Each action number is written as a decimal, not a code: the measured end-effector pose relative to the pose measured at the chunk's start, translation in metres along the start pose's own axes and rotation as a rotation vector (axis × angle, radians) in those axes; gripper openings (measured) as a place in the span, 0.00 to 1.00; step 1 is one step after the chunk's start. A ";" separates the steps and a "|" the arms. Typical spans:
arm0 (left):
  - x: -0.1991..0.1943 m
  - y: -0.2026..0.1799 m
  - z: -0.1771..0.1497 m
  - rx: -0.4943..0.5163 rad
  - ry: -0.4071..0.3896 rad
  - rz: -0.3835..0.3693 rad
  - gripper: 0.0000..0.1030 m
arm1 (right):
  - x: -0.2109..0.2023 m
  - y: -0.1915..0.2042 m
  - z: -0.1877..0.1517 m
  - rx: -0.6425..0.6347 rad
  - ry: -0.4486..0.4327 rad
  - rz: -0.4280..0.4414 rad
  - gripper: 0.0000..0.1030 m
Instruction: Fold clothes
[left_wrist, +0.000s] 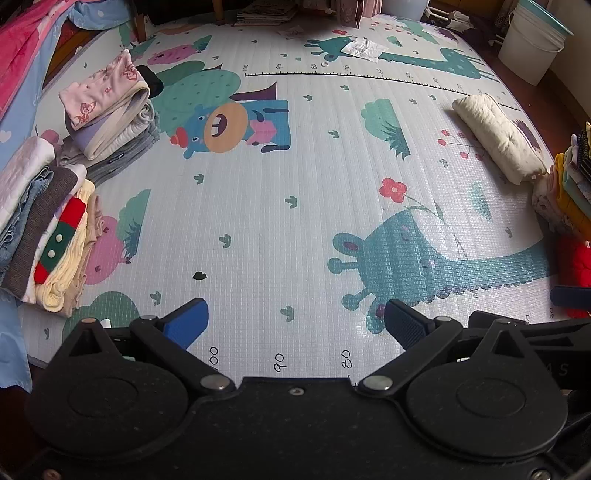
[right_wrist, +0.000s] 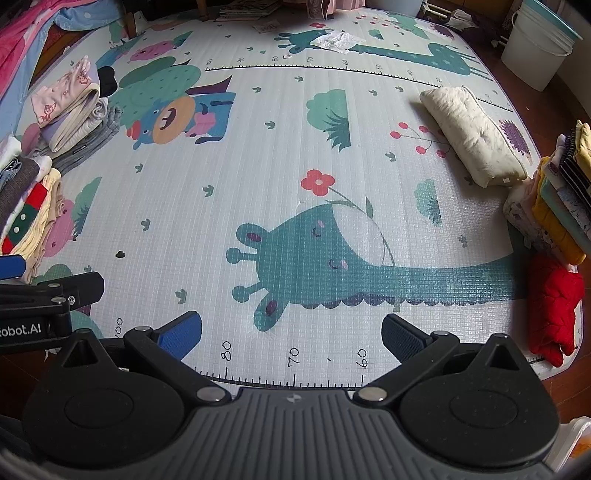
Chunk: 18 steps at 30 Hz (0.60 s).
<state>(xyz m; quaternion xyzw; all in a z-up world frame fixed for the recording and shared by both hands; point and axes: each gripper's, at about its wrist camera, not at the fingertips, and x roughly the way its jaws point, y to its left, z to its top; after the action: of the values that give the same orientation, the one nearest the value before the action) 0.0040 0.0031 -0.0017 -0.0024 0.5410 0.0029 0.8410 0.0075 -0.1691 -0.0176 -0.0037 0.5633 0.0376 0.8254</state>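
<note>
A pale, cartoon-printed foam play mat (right_wrist: 288, 155) has a slightly glossy plastic skin embossed with a fine grid. The left gripper (left_wrist: 295, 325) and right gripper (right_wrist: 291, 334) are matt black plastic with a pebbled texture, shiny metal rivets (right_wrist: 373, 393) at the joints, and blue ribbed rubbery pads (right_wrist: 181, 334). The right gripper's base (right_wrist: 291, 435) is grey ridged plastic. A cream quilted cloth bundle (right_wrist: 472, 136) looks soft and puckered. A red puffy garment (right_wrist: 554, 306) looks padded. A brown ribbed knit (left_wrist: 40, 229) in the left stack looks coarse. A white bucket (right_wrist: 535, 48) is smooth plastic. Crumpled white paper (right_wrist: 336, 40) lies creased.
</note>
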 end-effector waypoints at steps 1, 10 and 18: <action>0.000 -0.001 -0.001 0.001 0.000 0.001 0.99 | 0.000 0.000 0.000 0.000 0.001 0.000 1.00; 0.000 -0.001 -0.002 -0.001 0.001 0.001 0.99 | 0.000 0.000 0.001 -0.002 0.003 -0.001 1.00; 0.000 -0.001 -0.003 -0.002 0.002 0.001 0.99 | 0.000 0.000 0.000 -0.004 0.003 -0.002 1.00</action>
<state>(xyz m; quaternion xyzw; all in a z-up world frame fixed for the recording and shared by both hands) 0.0007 0.0022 -0.0028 -0.0029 0.5419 0.0041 0.8404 0.0079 -0.1688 -0.0174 -0.0061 0.5644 0.0378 0.8246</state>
